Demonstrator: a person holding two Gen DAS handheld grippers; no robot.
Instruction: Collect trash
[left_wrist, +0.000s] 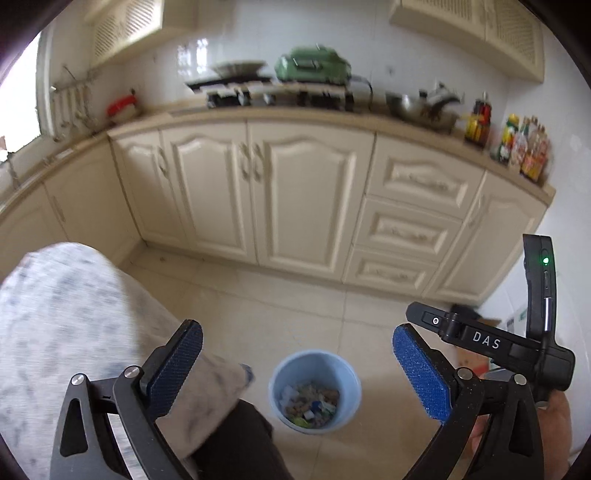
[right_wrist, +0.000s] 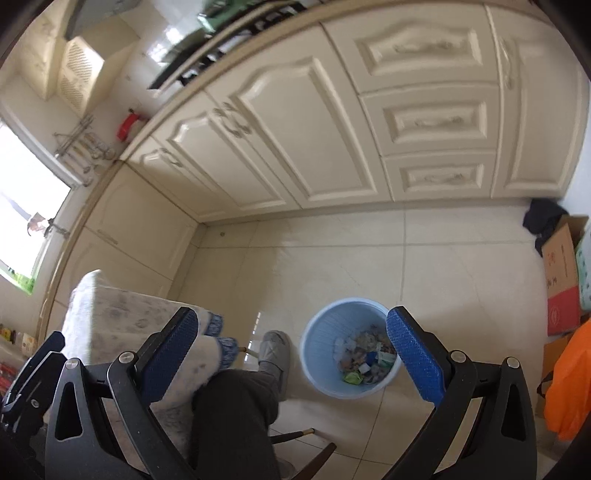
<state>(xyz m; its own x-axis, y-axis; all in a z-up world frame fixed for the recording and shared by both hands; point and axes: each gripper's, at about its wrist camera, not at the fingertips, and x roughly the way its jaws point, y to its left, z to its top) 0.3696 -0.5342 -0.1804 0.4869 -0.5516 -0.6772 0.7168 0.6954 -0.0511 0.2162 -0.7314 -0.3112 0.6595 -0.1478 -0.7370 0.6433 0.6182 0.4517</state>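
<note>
We see the left gripper (left_wrist: 297, 363) with its blue-padded jaws spread wide and nothing between them; below and ahead of it the light blue trash bin (left_wrist: 275, 384) stands upright on the pale tiled floor (left_wrist: 295, 314), its bottom covered with mixed scraps of paper and wrappers (left_wrist: 310, 404); the right gripper (right_wrist: 291, 347) likewise has its jaws wide apart and holds nothing, and in its view the same bin (right_wrist: 314, 354) sits just beside its right-hand pad, with the litter (right_wrist: 364, 356) inside; we make out a person's dark trouser leg (right_wrist: 232, 406) and a grey slipper (right_wrist: 275, 350) on the floor just left of the bin, close to it though we cannot tell if they touch; a pale mottled cloth (left_wrist: 74, 332) covers something at the left in both views and lies behind the left finger (left_wrist: 177, 369) of the left gripper; cream cabinets (left_wrist: 258, 192) run along the far wall, with a stove (left_wrist: 280, 92) and bottles (left_wrist: 517, 147) on the counter; at the right in the right wrist view stand a cardboard box (right_wrist: 561, 280) and an orange bag (right_wrist: 569, 387).
</note>
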